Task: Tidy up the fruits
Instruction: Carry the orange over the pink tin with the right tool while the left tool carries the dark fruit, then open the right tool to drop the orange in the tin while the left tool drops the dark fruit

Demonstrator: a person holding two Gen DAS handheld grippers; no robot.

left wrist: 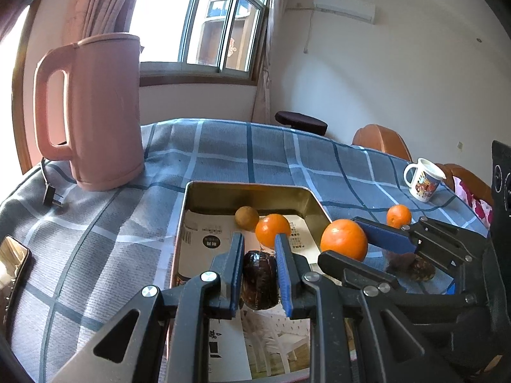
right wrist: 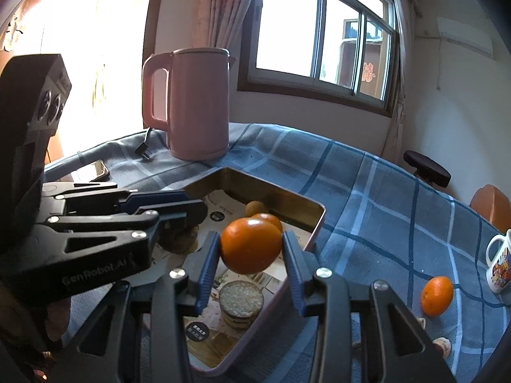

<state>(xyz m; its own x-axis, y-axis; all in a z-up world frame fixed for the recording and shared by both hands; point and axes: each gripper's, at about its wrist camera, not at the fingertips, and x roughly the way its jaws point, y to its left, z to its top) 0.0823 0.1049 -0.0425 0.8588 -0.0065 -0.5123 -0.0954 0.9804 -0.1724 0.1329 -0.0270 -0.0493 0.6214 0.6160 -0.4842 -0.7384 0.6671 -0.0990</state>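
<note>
left tongs (left wrist: pixel 258 255) clenched on dark fruit (left wrist: pixel 259 282), right tongs (right wrist: pixel 250 252) grasping orange (right wrist: pixel 250 245) over tray (right wrist: pixel 287 198)

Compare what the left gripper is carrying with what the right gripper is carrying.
The left gripper is shut on a dark brown fruit; the right gripper is shut on a bright orange.
The dark brown fruit looks elongated with a rough, dull skin; the orange is round, smooth and glossy.
The dark brown fruit is the narrower, so the left jaws stand closer together.
Both are held above the metal tray.
</note>
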